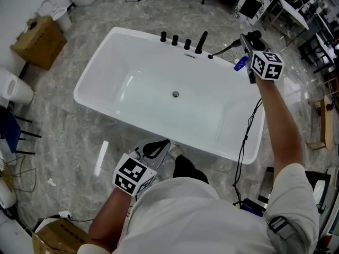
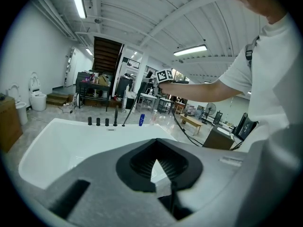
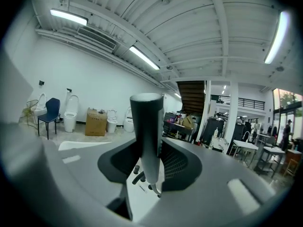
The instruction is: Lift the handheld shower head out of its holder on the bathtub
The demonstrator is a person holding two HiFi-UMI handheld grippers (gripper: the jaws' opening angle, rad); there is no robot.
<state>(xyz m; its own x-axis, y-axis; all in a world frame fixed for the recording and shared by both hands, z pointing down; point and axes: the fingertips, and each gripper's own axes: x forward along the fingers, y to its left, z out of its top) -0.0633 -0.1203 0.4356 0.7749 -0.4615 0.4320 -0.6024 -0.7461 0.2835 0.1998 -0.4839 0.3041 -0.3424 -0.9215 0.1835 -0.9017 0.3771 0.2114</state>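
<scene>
Bathtub, right tool clamping shower head

We find no word, brand or number that we can read in any view. The cube on the left gripper and the cube on the right gripper carry only black-and-white square patterns, with no letters or digits. Any print on the cardboard box or on the blue bottle is too small for us to make out.
</scene>
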